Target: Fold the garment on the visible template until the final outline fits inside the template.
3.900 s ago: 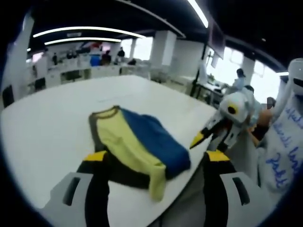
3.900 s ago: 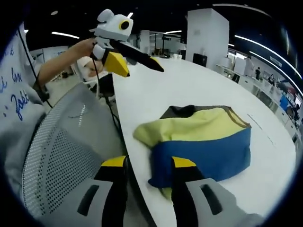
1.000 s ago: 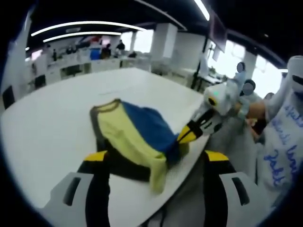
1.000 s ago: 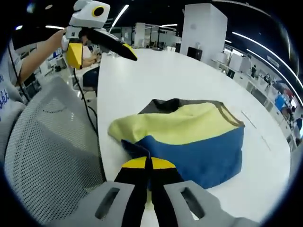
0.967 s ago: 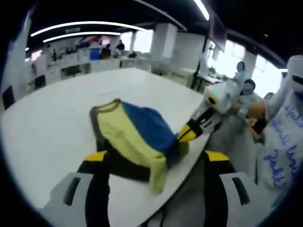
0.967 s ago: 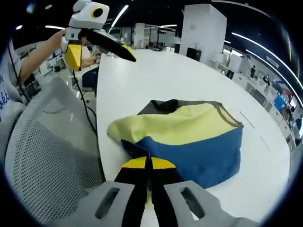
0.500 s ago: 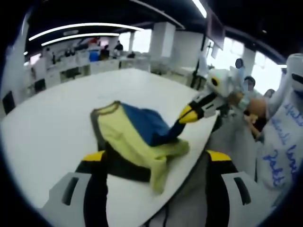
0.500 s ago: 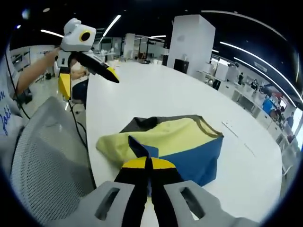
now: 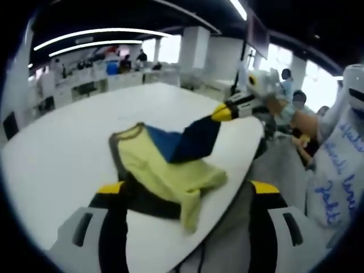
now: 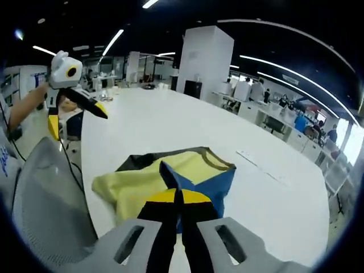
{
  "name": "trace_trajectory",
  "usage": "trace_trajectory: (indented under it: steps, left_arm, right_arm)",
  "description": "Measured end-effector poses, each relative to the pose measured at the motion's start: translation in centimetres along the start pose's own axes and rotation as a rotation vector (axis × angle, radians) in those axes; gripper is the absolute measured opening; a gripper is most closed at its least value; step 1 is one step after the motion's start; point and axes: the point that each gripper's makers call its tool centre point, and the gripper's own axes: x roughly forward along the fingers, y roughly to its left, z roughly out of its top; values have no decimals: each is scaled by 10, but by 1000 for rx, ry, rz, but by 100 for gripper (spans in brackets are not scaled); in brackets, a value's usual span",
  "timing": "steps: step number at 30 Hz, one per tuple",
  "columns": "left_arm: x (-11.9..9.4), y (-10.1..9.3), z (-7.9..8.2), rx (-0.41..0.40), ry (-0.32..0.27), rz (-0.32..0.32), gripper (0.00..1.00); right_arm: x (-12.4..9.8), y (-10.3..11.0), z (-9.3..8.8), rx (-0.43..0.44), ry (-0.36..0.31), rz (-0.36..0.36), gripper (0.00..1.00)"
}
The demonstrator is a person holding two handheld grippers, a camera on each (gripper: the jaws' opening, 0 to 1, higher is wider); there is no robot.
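Table point(image 9: 62, 142), white and wide, is seen in an open office hall; the garment lies near its edge on the person's side. A grey mesh chair back point(image 10: 48, 210) is seen below that edge in the right gripper view.

Garment point(image 9: 165, 170), yellow and blue with a dark collar and dark underside, is spread partly flat on the table, with a yellow sleeve hanging toward the edge. Its blue portion is lifted off the table into a taut peak.

Right gripper point(image 10: 177, 196): the jaws are pressed together on the lifted blue fabric, which is drawn up to the yellow tips; in the left gripper view it is seen held above the table point(image 9: 223, 112) by a hand.

Left gripper point(image 9: 185, 190): the jaws are spread wide with nothing between them, above the near part of the garment; in the right gripper view it is seen raised beyond the table edge point(image 10: 85, 108).

Template: no outline can be made out, possibly through blur.
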Motion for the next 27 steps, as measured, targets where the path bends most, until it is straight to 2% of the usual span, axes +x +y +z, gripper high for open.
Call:
trace_trajectory:
  steps: [9,14,27]
  left_arm:
    - [-1,-1,3,26,18,-4,87]
    - [-3,0,4,32,20,2,87]
    - [-5,0,5,38,27,3,89]
  right_arm:
    - [-5,-23,-2,13,-6,-49,1]
    - [-7,-37,-10,36,-2,-75,1]
    - [-26,-88,-21,10,25,-182,1]
